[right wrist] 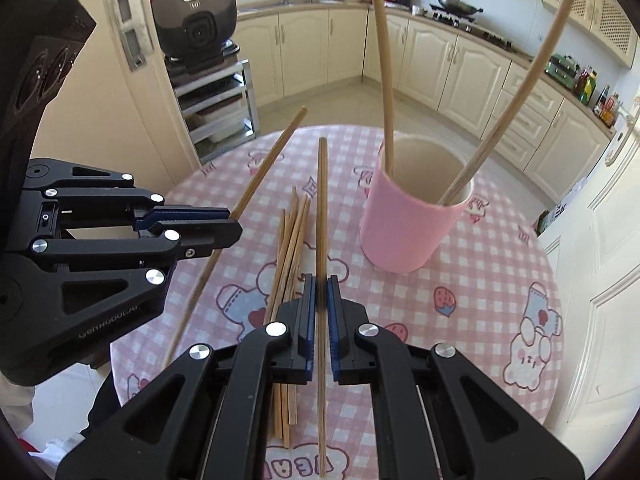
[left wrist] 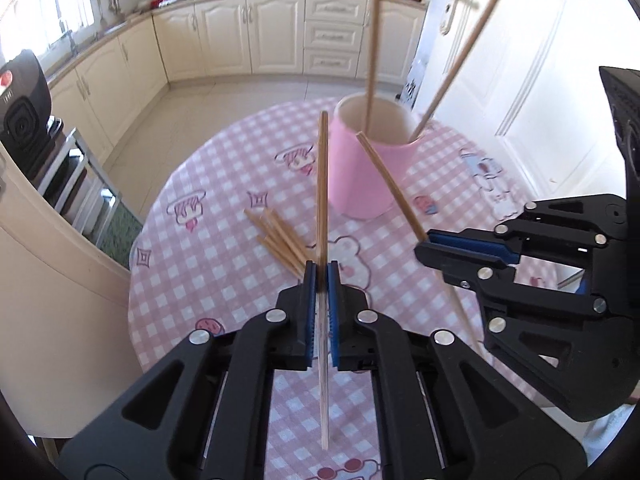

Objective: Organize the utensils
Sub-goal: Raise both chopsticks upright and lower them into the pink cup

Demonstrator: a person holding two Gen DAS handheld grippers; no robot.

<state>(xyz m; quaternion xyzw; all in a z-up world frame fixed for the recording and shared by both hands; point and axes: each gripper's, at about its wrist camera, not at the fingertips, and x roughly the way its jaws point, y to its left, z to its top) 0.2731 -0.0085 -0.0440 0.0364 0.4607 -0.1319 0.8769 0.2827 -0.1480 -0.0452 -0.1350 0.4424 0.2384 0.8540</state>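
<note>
Chopsticks (right wrist: pixel 290 248) lying loose in a small heap on the pink checked tablecloth (right wrist: pixel 472 280), just beside the pink cup (right wrist: pixel 404 232), on its side nearer the cameras. Standing inside that cup, two more sticks (right wrist: pixel 384 72), leaning apart against its rim. Behind the cup, cream kitchen cabinets (left wrist: pixel 248 36) and a white door (left wrist: pixel 532 64); nothing blocking the cup's open mouth.

Left gripper (left wrist: pixel 321 276) pinching one chopstick (left wrist: pixel 322 184) between closed blue ribbed pads, tip pointing toward the cup's near wall. Right gripper (right wrist: pixel 321 284) likewise clamped tight on a single chopstick (right wrist: pixel 322 208), aiming just beside the cup, above the heap.

Slim, straight, pale wood throughout; smooth cylindrical cup, cream inside; black hard plastic gripper arms.
</note>
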